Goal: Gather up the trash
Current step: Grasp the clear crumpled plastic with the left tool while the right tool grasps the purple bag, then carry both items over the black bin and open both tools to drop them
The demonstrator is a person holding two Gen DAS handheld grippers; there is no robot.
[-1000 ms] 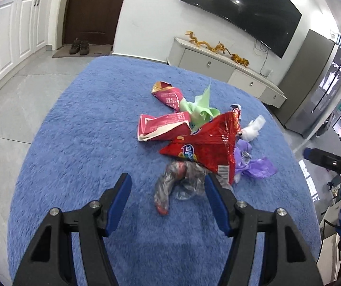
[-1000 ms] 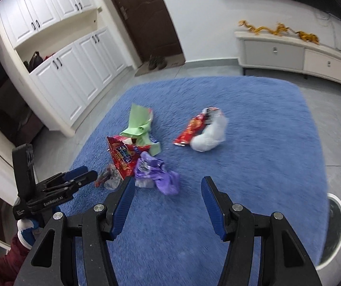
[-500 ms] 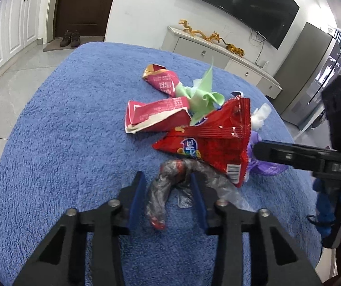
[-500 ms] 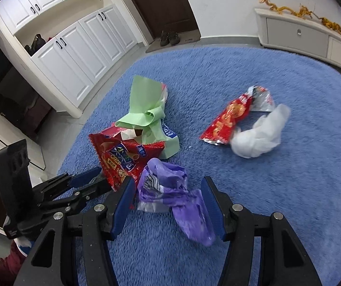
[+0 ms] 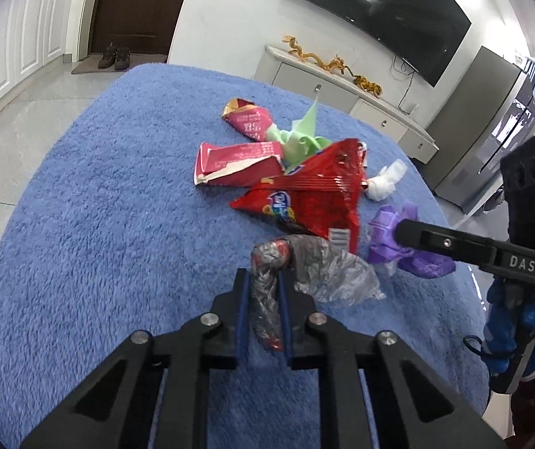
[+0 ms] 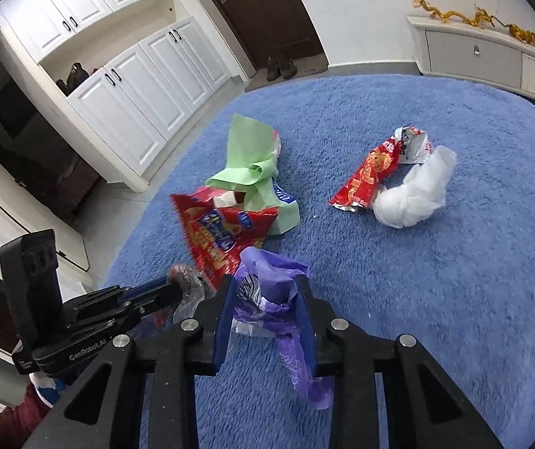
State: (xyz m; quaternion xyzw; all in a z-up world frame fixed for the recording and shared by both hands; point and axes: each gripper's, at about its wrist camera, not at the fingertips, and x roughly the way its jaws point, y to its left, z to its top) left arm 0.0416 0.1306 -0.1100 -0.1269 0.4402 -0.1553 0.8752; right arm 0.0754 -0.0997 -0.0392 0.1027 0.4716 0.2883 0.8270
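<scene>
Trash lies in a heap on a blue rug (image 5: 99, 205). My left gripper (image 5: 263, 277) is shut on a twisted clear plastic wrapper (image 5: 327, 269), whose crumpled end spreads to the right. My right gripper (image 6: 266, 284) straddles a purple plastic bag (image 6: 274, 288); its jaws are closing and the pads touch the bag on both sides. Just beyond lie a red snack bag (image 5: 312, 202), green paper (image 5: 301, 142), a pink carton (image 5: 237, 164) and a pink wrapper (image 5: 248, 119). Farther right lie a white tissue (image 6: 413, 194) and a small red wrapper (image 6: 372, 172).
Grey tile floor surrounds the rug. White cupboards (image 6: 136, 86) line one wall, and a low white cabinet (image 5: 342, 89) stands under a wall television. Shoes (image 5: 114, 56) sit by the dark door. A person's blue sleeve (image 5: 510, 329) shows behind the right gripper.
Both grippers have come down onto the heap. The left jaws have closed on the clear wrapper. The right jaws have narrowed around the purple bag.
</scene>
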